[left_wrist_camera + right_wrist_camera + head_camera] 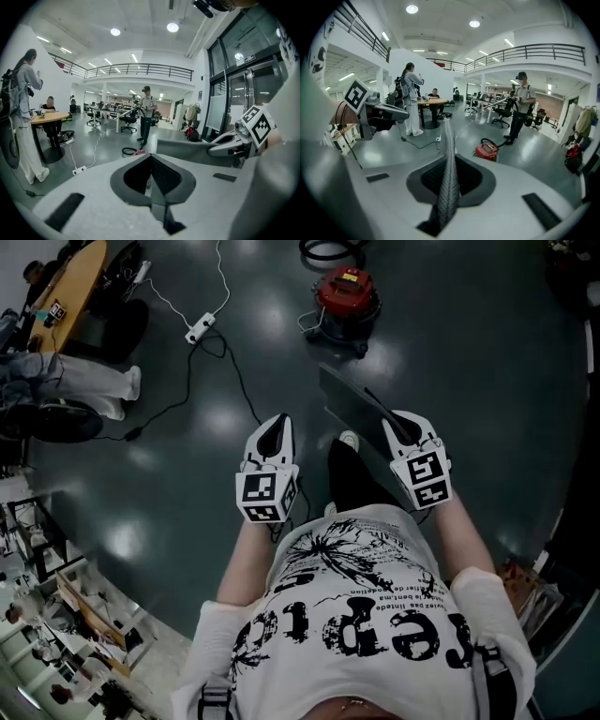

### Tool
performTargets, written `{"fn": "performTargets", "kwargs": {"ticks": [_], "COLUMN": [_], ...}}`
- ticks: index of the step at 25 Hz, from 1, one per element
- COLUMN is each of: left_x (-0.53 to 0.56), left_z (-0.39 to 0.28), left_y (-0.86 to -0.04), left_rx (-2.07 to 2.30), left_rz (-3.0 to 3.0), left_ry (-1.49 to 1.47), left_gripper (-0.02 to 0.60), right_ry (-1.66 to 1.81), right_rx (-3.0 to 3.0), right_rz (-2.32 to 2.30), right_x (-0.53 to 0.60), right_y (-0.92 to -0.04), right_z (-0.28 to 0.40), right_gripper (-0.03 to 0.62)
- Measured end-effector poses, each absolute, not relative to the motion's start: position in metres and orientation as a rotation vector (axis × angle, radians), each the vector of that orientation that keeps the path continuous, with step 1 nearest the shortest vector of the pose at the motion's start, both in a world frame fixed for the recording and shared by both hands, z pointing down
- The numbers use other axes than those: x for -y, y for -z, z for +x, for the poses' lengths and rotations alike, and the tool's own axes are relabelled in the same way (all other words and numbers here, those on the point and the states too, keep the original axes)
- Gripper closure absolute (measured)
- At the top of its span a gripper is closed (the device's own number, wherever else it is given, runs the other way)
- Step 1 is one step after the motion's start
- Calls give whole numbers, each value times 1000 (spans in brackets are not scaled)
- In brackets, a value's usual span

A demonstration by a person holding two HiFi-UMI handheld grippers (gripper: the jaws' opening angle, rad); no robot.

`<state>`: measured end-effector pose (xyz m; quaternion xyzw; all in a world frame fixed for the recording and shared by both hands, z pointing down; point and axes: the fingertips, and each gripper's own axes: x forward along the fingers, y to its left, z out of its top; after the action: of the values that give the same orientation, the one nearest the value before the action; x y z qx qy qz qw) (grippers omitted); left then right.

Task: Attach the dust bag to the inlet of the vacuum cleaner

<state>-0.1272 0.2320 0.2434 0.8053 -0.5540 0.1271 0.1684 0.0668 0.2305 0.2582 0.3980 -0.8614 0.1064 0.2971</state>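
Observation:
The red vacuum cleaner point(347, 296) stands on the dark floor ahead, with its black hose point(333, 251) coiled behind it; it also shows in the right gripper view point(486, 151). My right gripper point(392, 423) is shut on the dust bag point(352, 409), a flat grey sheet that sticks out forward from its jaws. In the right gripper view the dust bag point(448, 180) runs edge-on between the closed jaws. My left gripper point(275, 427) is held beside it, shut with nothing between its jaws point(151, 158). Both grippers are well short of the vacuum cleaner.
A white power strip point(200, 328) and its cables lie on the floor to the left. A seated person point(84, 381) is at a round wooden table point(70, 282) far left. Another person point(520, 110) stands beyond the vacuum cleaner. Cluttered shelving point(56, 615) fills the lower left.

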Motion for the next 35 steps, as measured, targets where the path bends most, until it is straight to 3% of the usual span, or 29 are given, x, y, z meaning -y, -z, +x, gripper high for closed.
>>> {"fn": "performTargets", "kwargs": {"ticks": [14, 23, 35], "left_x": [9, 159, 258], "left_z": [-130, -148, -126], "left_y": [-242, -277, -394], "left_rx": [1446, 1061, 870], "left_rz": [2401, 2504, 2599], "left_ry": [-397, -501, -533], "left_gripper": [578, 577, 577], "right_ry": [-400, -542, -578], "right_rx": [2239, 2138, 2156], "right_rz": [1055, 1192, 1168], "right_x": [-23, 90, 141], "right_y": [-282, -313, -434], "right_z": [40, -2, -9], "right_gripper": [569, 569, 569]}}
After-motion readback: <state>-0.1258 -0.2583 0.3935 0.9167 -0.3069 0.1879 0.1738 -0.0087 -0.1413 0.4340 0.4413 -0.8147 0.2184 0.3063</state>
